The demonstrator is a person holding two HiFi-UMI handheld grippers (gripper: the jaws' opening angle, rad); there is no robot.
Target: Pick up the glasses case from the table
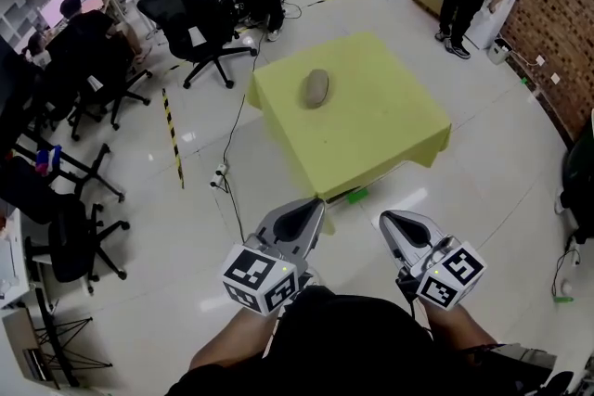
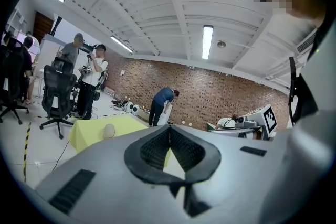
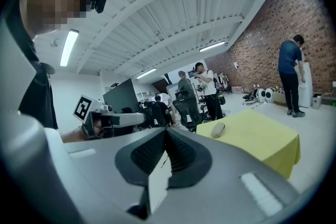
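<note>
On a glossy pale office floor point(image 1: 492, 190), a square counter point(image 1: 380, 125) draped in smooth yellow cloth stands near black swivel chairs point(image 1: 200, 23). Closer to the camera, the grey plastic left tool point(image 1: 314, 207) and right tool point(image 1: 387, 220) each have their jaws pressed together on nothing, short of the counter. The oval, grey-brown glasses case point(image 1: 316, 88) lies closed on the cloth's far left part.

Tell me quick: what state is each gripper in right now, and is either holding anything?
Left gripper: closed, holding nothing.
Right gripper: closed, holding nothing.
The glasses case lies on the table, apart from both.
</note>
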